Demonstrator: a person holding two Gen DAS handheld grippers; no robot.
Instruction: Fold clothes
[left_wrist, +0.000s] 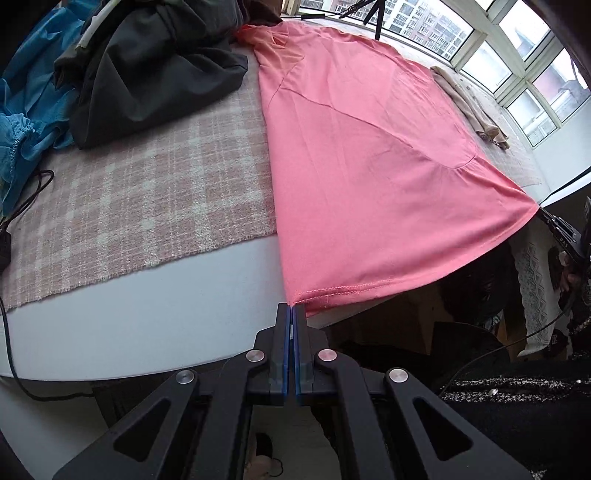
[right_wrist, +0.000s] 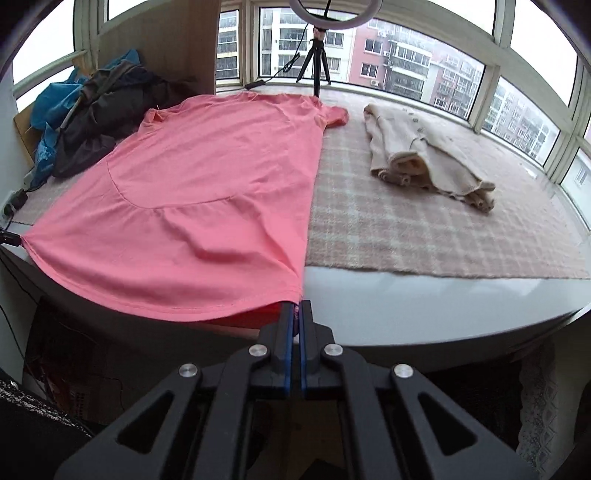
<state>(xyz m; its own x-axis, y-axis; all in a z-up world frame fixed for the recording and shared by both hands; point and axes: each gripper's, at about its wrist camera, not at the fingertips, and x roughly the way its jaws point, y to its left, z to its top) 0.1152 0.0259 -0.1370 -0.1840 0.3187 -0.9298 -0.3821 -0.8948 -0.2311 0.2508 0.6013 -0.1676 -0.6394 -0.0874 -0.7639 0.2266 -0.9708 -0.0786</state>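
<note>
Left tool (left_wrist: 291, 308) and right tool (right_wrist: 296, 306) each pinch a hem corner of the dress (left_wrist: 351, 147), apparently clamped, its length running straight away from both.

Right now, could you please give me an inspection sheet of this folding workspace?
Surface: white ledge under a plaid blanket.
Job's things: pink dress spread flat, hem hanging over the front edge.
Clutter: dark garment and blue cloth piled to one side; folded beige garment apart on the other.
Grippers: left gripper and right gripper, jaws shut on the two hem corners.
Cables: black cable at the blanket's edge.
Surroundings: windows, tripod on the sill.
</note>
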